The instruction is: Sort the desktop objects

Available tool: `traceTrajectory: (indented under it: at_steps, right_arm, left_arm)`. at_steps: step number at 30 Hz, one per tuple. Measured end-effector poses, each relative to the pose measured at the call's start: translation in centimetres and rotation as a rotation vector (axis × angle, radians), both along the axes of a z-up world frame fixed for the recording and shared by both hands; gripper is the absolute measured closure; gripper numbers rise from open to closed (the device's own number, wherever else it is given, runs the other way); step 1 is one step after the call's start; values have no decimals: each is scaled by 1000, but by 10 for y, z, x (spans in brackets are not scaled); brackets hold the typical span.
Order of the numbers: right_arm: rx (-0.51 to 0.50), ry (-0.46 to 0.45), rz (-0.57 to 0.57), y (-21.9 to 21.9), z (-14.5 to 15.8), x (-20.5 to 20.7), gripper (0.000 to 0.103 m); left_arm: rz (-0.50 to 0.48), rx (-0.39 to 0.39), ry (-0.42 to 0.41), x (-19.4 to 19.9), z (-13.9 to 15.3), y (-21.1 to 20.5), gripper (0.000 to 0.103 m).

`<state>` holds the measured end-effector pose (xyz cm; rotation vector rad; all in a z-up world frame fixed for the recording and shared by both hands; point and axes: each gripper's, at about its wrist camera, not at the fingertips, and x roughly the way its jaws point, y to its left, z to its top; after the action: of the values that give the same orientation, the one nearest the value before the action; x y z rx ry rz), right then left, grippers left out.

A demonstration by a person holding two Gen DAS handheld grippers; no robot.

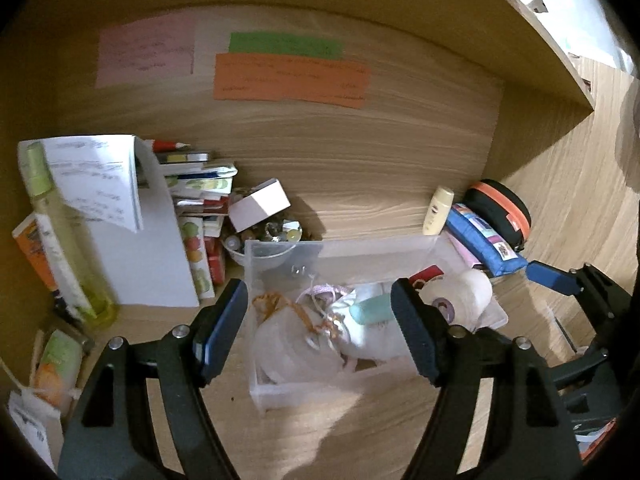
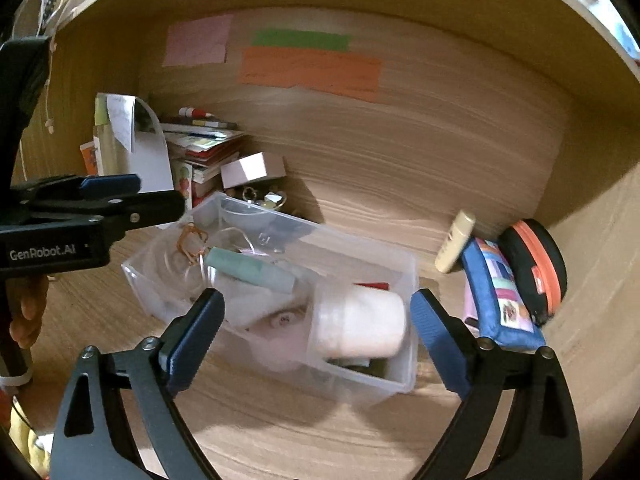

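Both tongs, left and right, wide and empty over clear bin, blue pouch beside.

Surface: light wood-grain desktop, running from the near edge back into a recess.
Back wall: panel of the same wood grain, standing upright behind the surface.
Wall notes: a pink sheet, a green strip and an orange strip stuck flat on the back panel, the green just above the orange.
Overhead: a wooden shelf board spanned the recess.
Side walls: wooden panels closed the recess at either end.
Light: dim and warm inside the recess; brighter daylight showed beyond the shelf edge.
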<state>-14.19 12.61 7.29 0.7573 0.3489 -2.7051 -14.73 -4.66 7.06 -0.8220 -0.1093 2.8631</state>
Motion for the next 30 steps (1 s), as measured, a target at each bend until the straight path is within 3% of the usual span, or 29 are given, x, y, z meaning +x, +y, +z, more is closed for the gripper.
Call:
traceTrajectory:
  at_steps: [7,15,30]
  right_arm:
    - [-65,-9,-9,21,-2,14,9]
    - [-94,-5,4,33,-7,28,8]
    - [-187,-33,26,36,-20,27,7]
  left_arm:
    - [56,-20,-14,22,-4,12,29]
    - [115,-142,48,50,-12,40,28]
    - [140,-122,68,60,-23,40,25]
